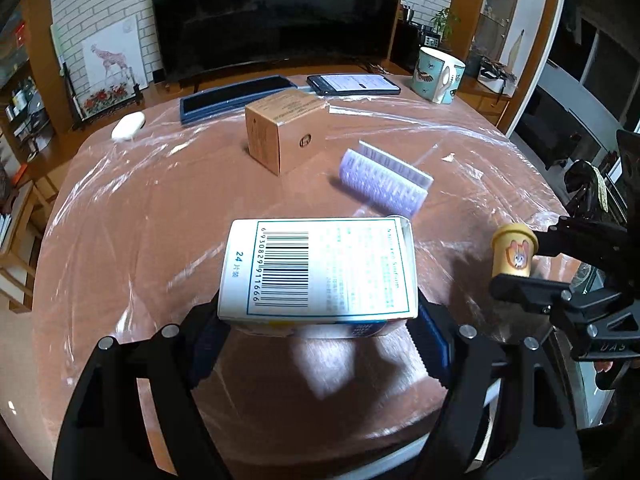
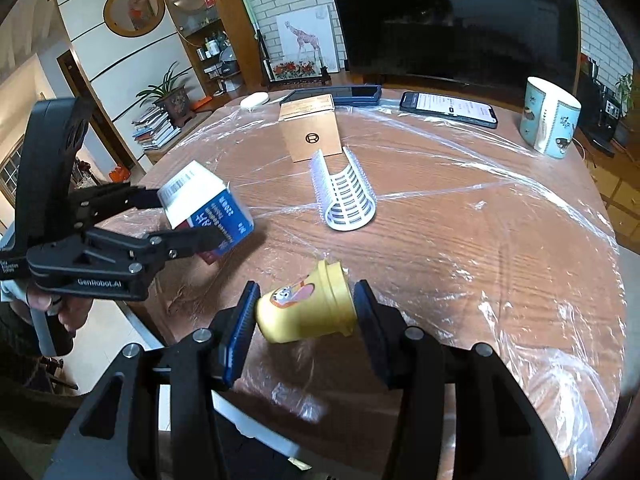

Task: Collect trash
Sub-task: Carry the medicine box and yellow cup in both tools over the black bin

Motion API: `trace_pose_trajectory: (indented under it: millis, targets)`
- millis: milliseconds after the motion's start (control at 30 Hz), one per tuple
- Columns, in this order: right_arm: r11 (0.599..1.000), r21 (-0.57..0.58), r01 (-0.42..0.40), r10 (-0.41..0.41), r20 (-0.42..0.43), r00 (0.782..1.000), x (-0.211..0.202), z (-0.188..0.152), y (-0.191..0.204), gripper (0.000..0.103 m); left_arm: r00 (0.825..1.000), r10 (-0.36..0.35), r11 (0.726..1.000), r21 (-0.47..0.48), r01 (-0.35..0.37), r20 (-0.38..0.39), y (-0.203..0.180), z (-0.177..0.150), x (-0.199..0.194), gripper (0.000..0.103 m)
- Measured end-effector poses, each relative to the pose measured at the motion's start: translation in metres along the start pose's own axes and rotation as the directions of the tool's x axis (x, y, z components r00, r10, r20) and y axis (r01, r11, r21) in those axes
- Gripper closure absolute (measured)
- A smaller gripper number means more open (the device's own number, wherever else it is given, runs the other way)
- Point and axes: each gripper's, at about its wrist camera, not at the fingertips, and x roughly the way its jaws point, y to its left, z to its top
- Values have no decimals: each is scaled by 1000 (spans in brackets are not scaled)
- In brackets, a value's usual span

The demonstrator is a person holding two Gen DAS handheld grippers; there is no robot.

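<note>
The left gripper (image 1: 320, 320) pinches a white cardboard medicine box with a barcode (image 1: 320, 268), held clear above the round wooden table wrapped in clear film (image 1: 140, 220). The right gripper (image 2: 306, 312) clamps a small yellow plastic cup with a cartoon sticker (image 2: 308, 304) by its two ends. Two pieces are thus picked up but not binned; no bin shows. A white ribbed half-tube (image 2: 346, 196) and a brown cardboard box (image 2: 312, 132) remain on the table, probably next

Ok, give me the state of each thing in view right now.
Left gripper: shut on white box, lifted.
Right gripper: shut on yellow cup, sideways.
Brown box: upright on table.
Phone: screen lit.
Mug: upright.
</note>
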Motion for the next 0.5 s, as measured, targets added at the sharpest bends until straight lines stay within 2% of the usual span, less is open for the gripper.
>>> trace_pose_trajectory:
  millis: [500]
  targets:
    - [1000,13,-20,20,25,999,-24,-17,-1,54,1000,-8,1000,-10,9,17,-26,-32,-30,22]
